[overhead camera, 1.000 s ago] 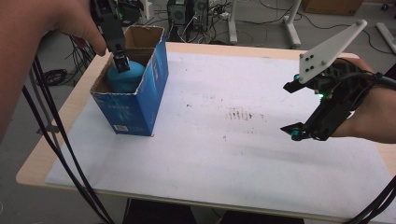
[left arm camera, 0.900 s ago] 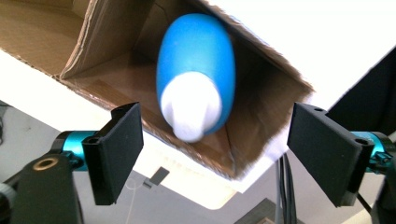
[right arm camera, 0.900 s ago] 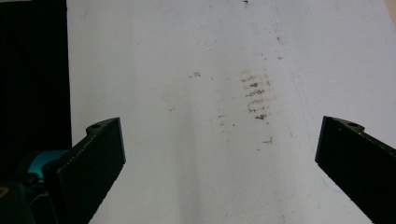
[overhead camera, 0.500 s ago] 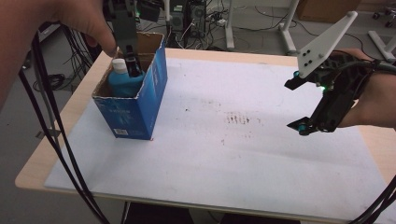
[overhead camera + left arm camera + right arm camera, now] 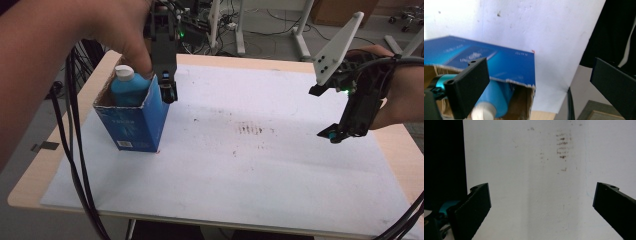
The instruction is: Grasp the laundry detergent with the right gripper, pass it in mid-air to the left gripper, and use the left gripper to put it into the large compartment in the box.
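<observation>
The blue bottle (image 5: 126, 87) is stood upright in the blue carton (image 5: 137, 120) near the table's (image 5: 280, 64) left edge. The left gripper (image 5: 169, 86) is held just beside the carton's far right corner – jaws just opened, nothing between them. The right gripper (image 5: 345, 112) is held agape near the right edge – empty.

Wooden table (image 5: 35, 186) under stained white sheet (image 5: 260, 165); grey floor (image 5: 35, 125), metal stands (image 5: 298, 37) behind.

one blue bottle (image 5: 124, 86) (white cap), one blue box (image 5: 137, 119), two grippers: left gripper (image 5: 169, 89), right gripper (image 5: 327, 112), one table (image 5: 40, 175)
</observation>
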Action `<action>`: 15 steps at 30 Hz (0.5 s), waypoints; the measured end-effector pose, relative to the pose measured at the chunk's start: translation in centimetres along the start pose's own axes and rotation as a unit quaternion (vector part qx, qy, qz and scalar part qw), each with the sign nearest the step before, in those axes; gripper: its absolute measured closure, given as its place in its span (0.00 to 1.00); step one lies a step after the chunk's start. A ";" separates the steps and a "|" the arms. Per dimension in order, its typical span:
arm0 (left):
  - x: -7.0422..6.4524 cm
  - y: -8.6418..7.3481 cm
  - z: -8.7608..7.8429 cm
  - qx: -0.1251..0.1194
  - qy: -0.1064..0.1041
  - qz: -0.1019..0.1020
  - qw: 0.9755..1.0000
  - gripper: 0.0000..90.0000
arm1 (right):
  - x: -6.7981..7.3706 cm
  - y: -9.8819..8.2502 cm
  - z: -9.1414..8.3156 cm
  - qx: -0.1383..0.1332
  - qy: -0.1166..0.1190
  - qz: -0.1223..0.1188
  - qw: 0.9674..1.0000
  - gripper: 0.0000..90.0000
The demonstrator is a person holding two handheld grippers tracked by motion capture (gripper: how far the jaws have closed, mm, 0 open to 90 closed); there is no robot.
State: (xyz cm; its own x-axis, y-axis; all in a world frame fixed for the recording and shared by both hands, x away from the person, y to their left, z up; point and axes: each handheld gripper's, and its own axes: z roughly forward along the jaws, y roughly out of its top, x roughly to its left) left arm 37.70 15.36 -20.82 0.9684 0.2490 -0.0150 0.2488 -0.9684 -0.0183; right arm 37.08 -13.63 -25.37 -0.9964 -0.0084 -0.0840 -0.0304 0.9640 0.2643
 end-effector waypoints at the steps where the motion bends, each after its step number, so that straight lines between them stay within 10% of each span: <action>1: -0.1 0.2 0.3 -0.004 0.000 0.004 1.000 0.02 | -0.1 0.0 -0.1 0.003 0.004 -0.002 1.000 0.01; 15: -0.8 3.7 2.3 0.003 -0.011 0.053 0.999 0.02 | -0.3 -0.5 0.1 0.042 0.021 -0.012 0.999 0.01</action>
State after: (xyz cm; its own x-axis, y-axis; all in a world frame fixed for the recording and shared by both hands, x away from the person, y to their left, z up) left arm 37.81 11.66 -23.19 0.9887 0.1450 -0.0388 0.1443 -0.9893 -0.0210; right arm 37.39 -14.04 -25.54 -0.9980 -0.0419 -0.0481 -0.0500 0.9821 0.1818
